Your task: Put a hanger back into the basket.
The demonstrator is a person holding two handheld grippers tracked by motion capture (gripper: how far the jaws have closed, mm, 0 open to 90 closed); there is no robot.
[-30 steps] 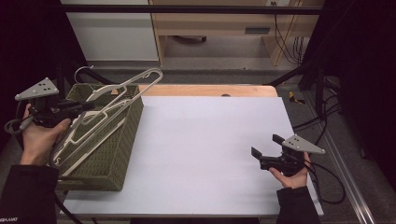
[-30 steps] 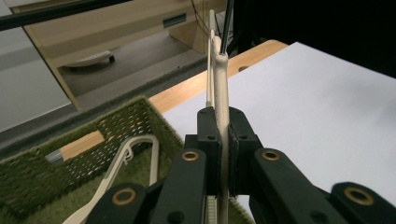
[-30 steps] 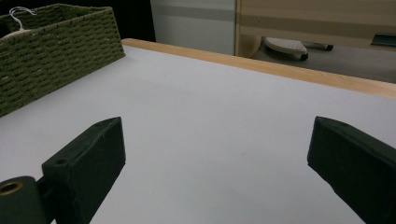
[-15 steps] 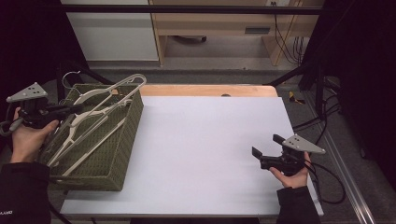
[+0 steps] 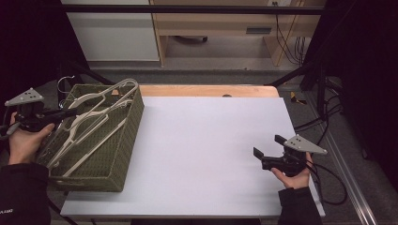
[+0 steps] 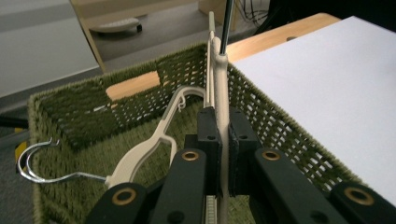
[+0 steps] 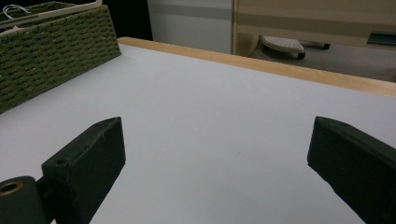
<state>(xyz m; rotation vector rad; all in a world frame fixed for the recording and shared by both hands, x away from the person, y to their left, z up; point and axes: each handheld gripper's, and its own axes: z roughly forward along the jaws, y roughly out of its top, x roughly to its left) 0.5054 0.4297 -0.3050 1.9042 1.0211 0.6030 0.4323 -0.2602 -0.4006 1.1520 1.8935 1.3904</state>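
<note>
The left gripper (image 5: 65, 112) was clenched on a cream hanger (image 6: 220, 79), held edge-on over the green woven basket (image 5: 124, 161) at the table's left end. Beside it, a second cream hanger (image 6: 149, 151) with a wire hook lay in the basket. The basket's far wall stood just past the held hanger. The right gripper (image 5: 266, 151) rested well apart on the white tabletop (image 5: 206, 140), jaws spread wide, nothing between them.

Two grippers (image 5: 63, 114) (image 5: 266, 149), one woven basket (image 5: 126, 140), several cream hangers (image 5: 96, 123), exact number unclear
</note>
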